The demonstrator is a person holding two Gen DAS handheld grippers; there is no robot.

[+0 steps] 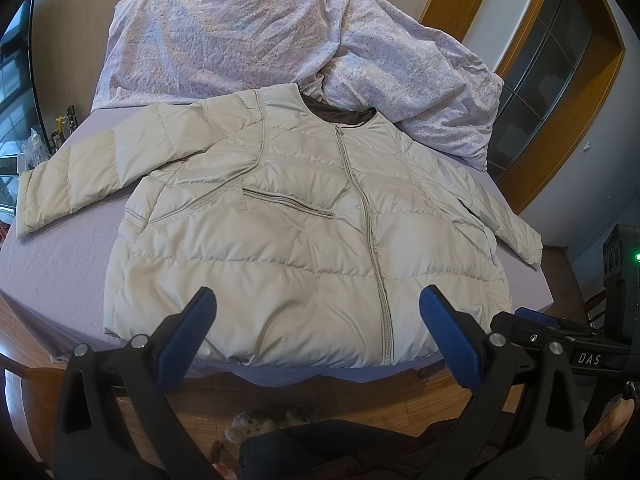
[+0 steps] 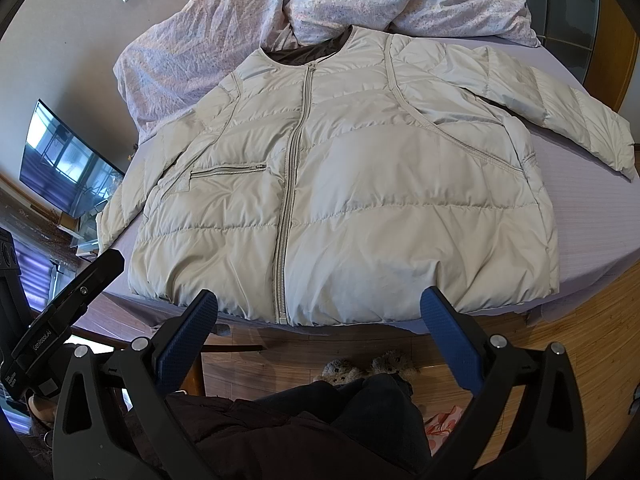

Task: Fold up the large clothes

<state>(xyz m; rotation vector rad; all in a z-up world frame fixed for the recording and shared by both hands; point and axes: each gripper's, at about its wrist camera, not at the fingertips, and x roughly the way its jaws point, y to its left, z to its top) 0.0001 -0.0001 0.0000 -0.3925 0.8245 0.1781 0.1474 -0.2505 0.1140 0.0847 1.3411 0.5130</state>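
A cream puffer jacket (image 1: 288, 232) lies flat and zipped, front up, on the lilac bed sheet (image 1: 60, 248), collar away from me and both sleeves spread outward. It also shows in the right wrist view (image 2: 360, 184). My left gripper (image 1: 318, 304) is open and empty, hovering above the jacket's hem near the bed's front edge. My right gripper (image 2: 320, 304) is open and empty, also hovering above the hem. The right gripper's body (image 1: 560, 340) shows at the right of the left wrist view, and the left gripper's body (image 2: 60, 312) at the left of the right wrist view.
A crumpled floral duvet (image 1: 280, 36) is piled at the head of the bed behind the jacket. The bed sits on a wooden frame (image 2: 580, 320). Fluffy slippers (image 2: 360, 368) lie on the wooden floor below. A television (image 2: 68, 164) stands at the left, a wooden door frame (image 1: 580, 92) at the right.
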